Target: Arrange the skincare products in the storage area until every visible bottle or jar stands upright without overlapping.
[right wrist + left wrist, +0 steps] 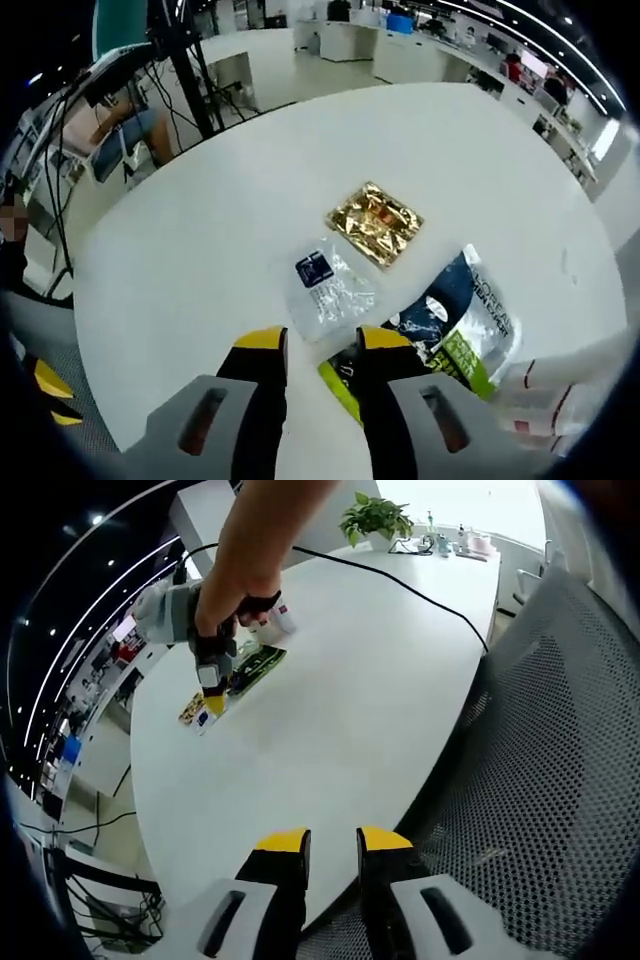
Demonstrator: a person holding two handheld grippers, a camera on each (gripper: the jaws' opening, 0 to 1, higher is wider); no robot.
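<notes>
Nearest the lens in the right gripper view, the right gripper (322,345) is seen spread, with nothing between its jaws, hovering over a clear sachet (330,285) on the white counter (200,230). A gold sachet (376,222) lies at one o'clock, a green-and-blue pouch (462,325) at three. No upright bottle or jar can be made out. The left gripper (330,842), jaws also parted and empty, is held at the counter's edge. The clear sachet would best be approached squarely and pinched by its edge.
</notes>
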